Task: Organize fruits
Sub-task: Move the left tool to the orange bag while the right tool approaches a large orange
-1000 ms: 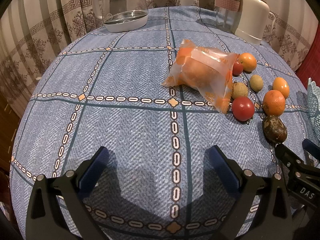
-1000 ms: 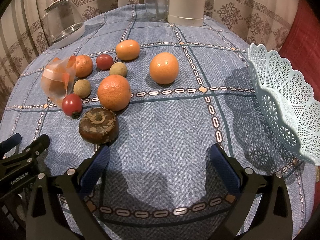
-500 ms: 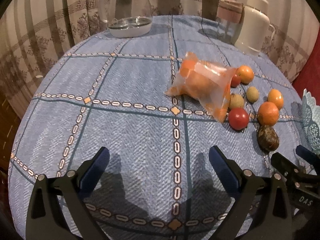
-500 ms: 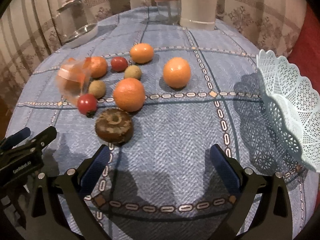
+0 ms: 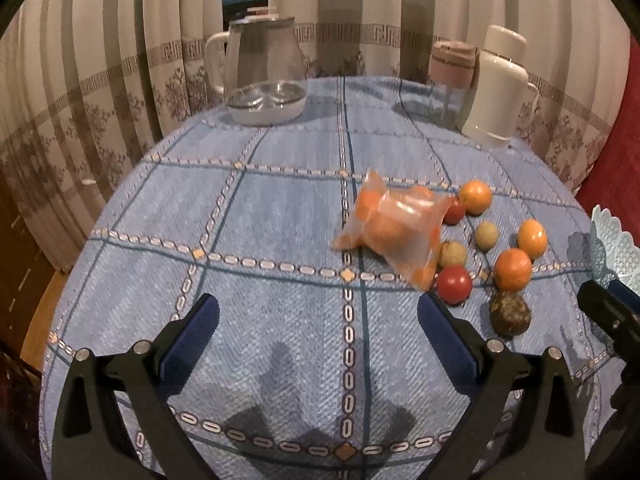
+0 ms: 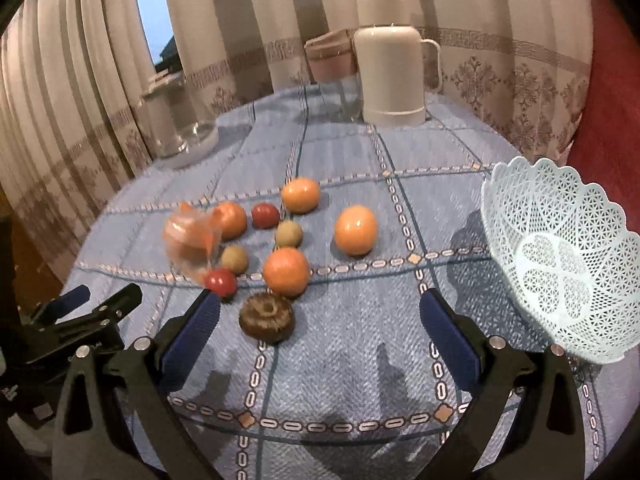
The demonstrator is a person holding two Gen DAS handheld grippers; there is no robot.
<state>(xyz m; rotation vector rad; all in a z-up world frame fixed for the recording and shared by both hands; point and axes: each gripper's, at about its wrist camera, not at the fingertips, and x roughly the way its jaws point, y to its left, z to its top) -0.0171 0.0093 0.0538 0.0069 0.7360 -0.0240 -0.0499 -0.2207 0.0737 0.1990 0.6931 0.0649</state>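
Observation:
Loose fruit lies on the blue checked tablecloth (image 5: 280,216): several oranges, such as one orange (image 6: 355,230) set apart to the right and another (image 6: 286,271) nearer me, two red tomatoes (image 6: 220,281) (image 6: 265,215), two small greenish fruits (image 6: 289,233) (image 6: 234,258) and a dark brown fruit (image 6: 267,317). A clear plastic bag of oranges (image 5: 394,228) lies left of them. A pale blue lattice basket (image 6: 568,256) stands at the right, with nothing in it. My left gripper (image 5: 318,328) and my right gripper (image 6: 320,322) are both open, held above the cloth, holding nothing.
At the table's far side stand a glass kettle (image 5: 262,74), a white thermos jug (image 6: 390,60) and a pink-lidded glass cup (image 5: 452,76). Patterned curtains hang behind. A red seat back (image 6: 612,80) shows at the right. The left gripper (image 6: 86,314) appears at the right view's lower left.
Both grippers have drawn back and risen, so the fruit and basket look farther off and the curtains and window come into view. Nothing on the table has moved.

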